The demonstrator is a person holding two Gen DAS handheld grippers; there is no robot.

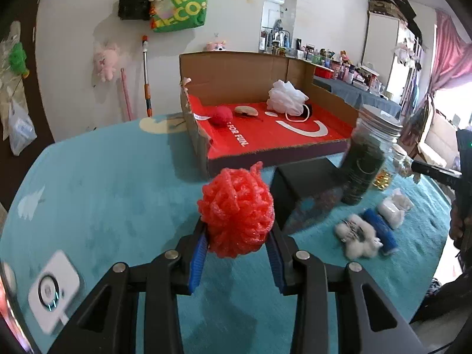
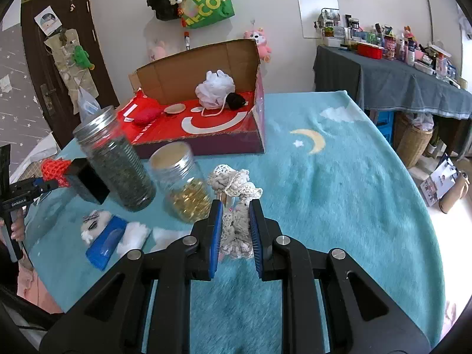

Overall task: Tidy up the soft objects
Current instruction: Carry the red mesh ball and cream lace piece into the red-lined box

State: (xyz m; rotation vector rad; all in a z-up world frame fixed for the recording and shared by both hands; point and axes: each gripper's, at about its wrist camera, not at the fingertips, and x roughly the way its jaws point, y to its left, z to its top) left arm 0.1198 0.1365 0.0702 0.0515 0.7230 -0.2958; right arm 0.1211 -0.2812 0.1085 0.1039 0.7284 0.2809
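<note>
While the left gripper (image 1: 237, 230) pinches a red mesh ball (image 1: 237, 212) near the cardboard box (image 1: 236, 70), the right gripper (image 2: 235, 221) clamps a cream crocheted piece (image 2: 236, 206). Both are short of the box.

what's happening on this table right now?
A person holds a gripper in each hand. The left gripper is shut on a red mesh pouf; the right gripper is shut on a cream crochet piece. The cardboard box already holds a white pouf. Two jars and some cotton things sit on the blue blanket.
</note>
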